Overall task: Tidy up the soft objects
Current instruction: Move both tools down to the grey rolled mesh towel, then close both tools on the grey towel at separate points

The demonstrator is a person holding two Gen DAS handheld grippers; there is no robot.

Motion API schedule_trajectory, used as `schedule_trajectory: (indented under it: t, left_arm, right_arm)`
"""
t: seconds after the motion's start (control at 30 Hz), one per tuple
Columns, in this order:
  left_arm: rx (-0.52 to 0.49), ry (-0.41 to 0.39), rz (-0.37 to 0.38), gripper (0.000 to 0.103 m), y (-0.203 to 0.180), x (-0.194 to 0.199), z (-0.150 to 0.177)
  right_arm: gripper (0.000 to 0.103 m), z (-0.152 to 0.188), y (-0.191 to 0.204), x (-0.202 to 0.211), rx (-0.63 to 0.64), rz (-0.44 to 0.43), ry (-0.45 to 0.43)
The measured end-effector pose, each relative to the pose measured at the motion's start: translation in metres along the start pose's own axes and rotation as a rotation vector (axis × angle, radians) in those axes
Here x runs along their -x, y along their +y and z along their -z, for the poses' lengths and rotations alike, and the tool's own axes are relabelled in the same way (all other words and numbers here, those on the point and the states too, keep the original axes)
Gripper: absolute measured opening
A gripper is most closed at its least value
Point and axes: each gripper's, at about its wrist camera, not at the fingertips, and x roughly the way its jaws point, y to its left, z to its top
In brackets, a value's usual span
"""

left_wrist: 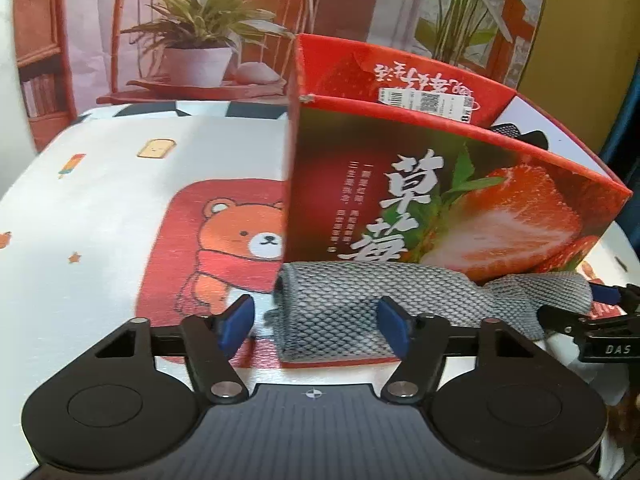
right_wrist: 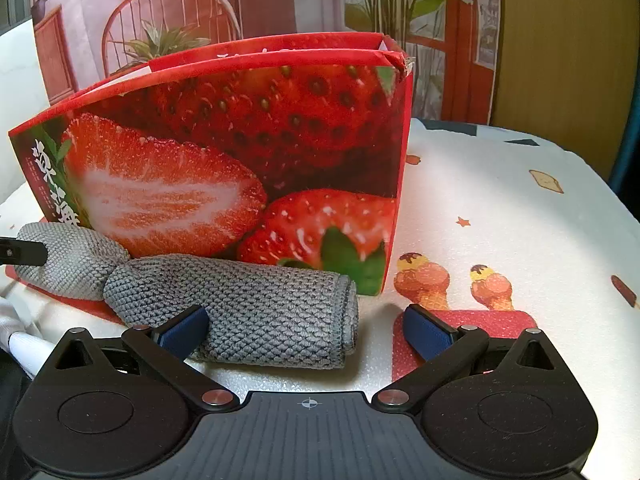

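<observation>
Box (left_wrist: 460,200) reads "草莓"; black clamp (left_wrist: 600,340) marked "DAS".

Home-style setup: cartoon tablecloth (left_wrist: 100,200), printed room backdrop (left_wrist: 192,20) w/ chair & plants.

Rolled towel (left_wrist: 344,312) on tablecloth (left_wrist: 104,208), just before box (left_wrist: 440,200), plant behind.
</observation>
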Motion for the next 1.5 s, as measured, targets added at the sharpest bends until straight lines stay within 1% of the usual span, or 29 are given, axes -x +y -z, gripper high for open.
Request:
schedule_trajectory:
  t: [0.07,0.13,0.17,0.23,0.3,0.33,0.5,0.67,0.87,0.97,1.07,1.13,1.2,1.3,1.33,1.37,1.4,1.43,1.47,1.5]
  left_arm:
    - [0.004,0.007,0.024,0.065,-0.002,-0.003,-0.001]
    - [-0.003,0.009,0.033,0.06,-0.005,-0.005,-0.001]
    - [-0.008,0.012,0.039,0.056,-0.007,-0.007,0.0]
    - [-0.024,0.023,0.035,0.052,-0.009,-0.011,0.001]
    - [-0.03,0.023,0.035,0.043,-0.01,-0.013,0.003]
    - [-0.029,0.021,0.034,0.042,-0.011,-0.014,0.005]
    - [-0.027,0.002,0.027,0.042,-0.009,-0.012,0.011]
    - [-0.066,-0.01,0.003,0.042,-0.017,-0.013,0.015]
    - [-0.052,-0.002,0.016,0.042,-0.013,-0.013,0.012]
    - [-0.055,0.004,0.018,0.042,-0.013,-0.014,0.012]
    - [-0.059,0.01,0.017,0.042,-0.013,-0.014,0.011]
    - [-0.065,0.015,0.015,0.042,-0.013,-0.014,0.01]
    - [-0.073,0.024,0.012,0.042,-0.014,-0.016,0.008]
    - [-0.068,0.037,0.014,0.042,-0.015,-0.016,0.005]
    - [-0.065,0.043,0.016,0.042,-0.014,-0.016,0.004]
    - [-0.06,0.05,0.015,0.039,-0.014,-0.016,0.003]
    - [-0.052,0.056,0.013,0.033,-0.013,-0.015,0.002]
    - [-0.044,0.06,0.014,0.029,-0.012,-0.013,0.002]
    - [-0.038,0.063,0.016,0.021,-0.012,-0.01,0.002]
    - [-0.034,0.062,0.011,0.016,-0.011,-0.007,0.002]
  right_arm:
    - [0.103,0.0,0.0,0.0,0.0,-0.001,0.0]
    - [0.103,0.0,0.0,0.0,0.0,-0.001,-0.001]
    - [0.103,0.0,0.0,0.0,0.0,-0.001,0.0]
    - [0.103,0.0,-0.001,0.0,-0.002,-0.003,-0.001]
    - [0.103,0.0,-0.001,0.0,-0.002,-0.005,-0.002]
    - [0.103,0.0,-0.001,0.0,-0.003,-0.006,-0.003]
    - [0.103,0.0,-0.001,0.0,-0.004,-0.007,-0.006]
    - [0.103,0.0,-0.001,0.001,-0.001,-0.007,-0.006]
    - [0.103,0.0,-0.001,0.001,-0.003,-0.008,-0.002]
    - [0.103,-0.005,0.001,-0.001,-0.001,-0.008,0.023]
    - [0.102,-0.014,-0.002,-0.001,-0.019,-0.039,0.059]
    - [0.102,-0.017,-0.005,-0.002,-0.044,-0.047,0.066]
    - [0.1,-0.018,-0.004,-0.002,-0.039,-0.04,0.067]
    - [0.087,-0.02,0.003,-0.002,-0.001,-0.053,0.069]
    - [0.078,-0.022,0.004,-0.002,0.001,-0.065,0.072]
    - [0.071,-0.023,0.007,-0.001,-0.002,-0.073,0.079]
    - [0.069,-0.025,0.007,-0.001,-0.007,-0.07,0.087]
    - [0.063,-0.027,0.008,0.0,-0.019,-0.072,0.096]
    - [0.054,-0.029,0.008,0.002,-0.035,-0.081,0.105]
    - [0.05,-0.03,0.007,0.005,-0.049,-0.086,0.107]
